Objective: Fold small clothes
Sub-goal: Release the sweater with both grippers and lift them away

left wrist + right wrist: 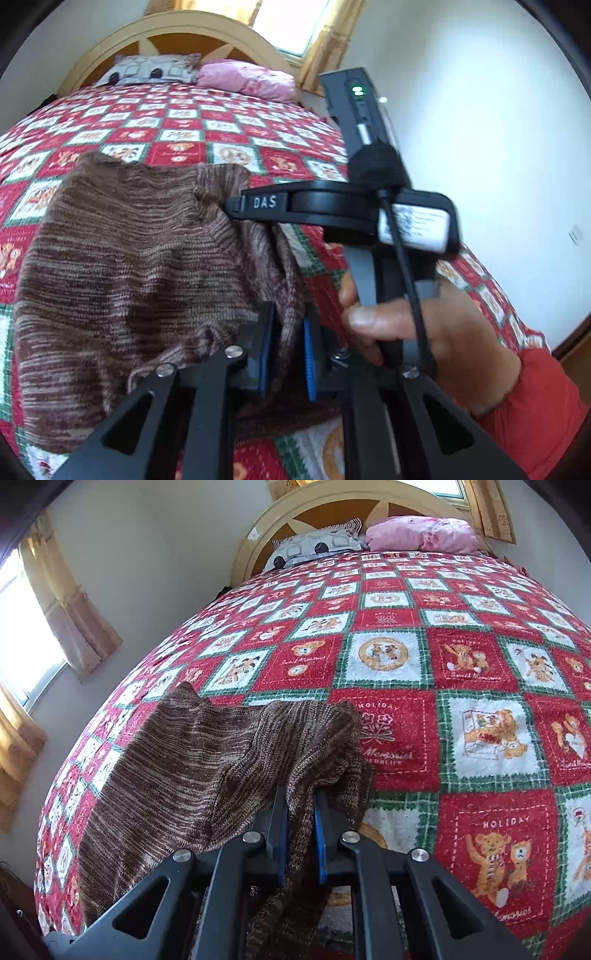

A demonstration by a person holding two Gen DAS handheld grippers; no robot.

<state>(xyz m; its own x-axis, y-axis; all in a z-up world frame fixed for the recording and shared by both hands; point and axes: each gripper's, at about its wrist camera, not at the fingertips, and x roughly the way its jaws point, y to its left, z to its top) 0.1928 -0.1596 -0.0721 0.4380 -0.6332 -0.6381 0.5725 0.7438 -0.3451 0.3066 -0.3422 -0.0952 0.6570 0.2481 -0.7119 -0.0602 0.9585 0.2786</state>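
Note:
A brown striped knit garment (122,266) lies on the red, white and green patchwork bedspread (177,122). My left gripper (288,343) is shut on a bunched edge of the knit garment between its blue pads. My right gripper (300,823) is shut on another edge of the same garment (192,760), which drapes away to the left over the bedspread (461,672). The right gripper's black body (373,206) and the hand holding it show at the right of the left wrist view, close beside the left gripper.
A grey patterned pillow (314,546) and a pink pillow (424,533) lie at the wooden headboard (332,506). Curtained windows (22,635) are on the left wall and behind the bed. A white wall (498,129) stands to the right.

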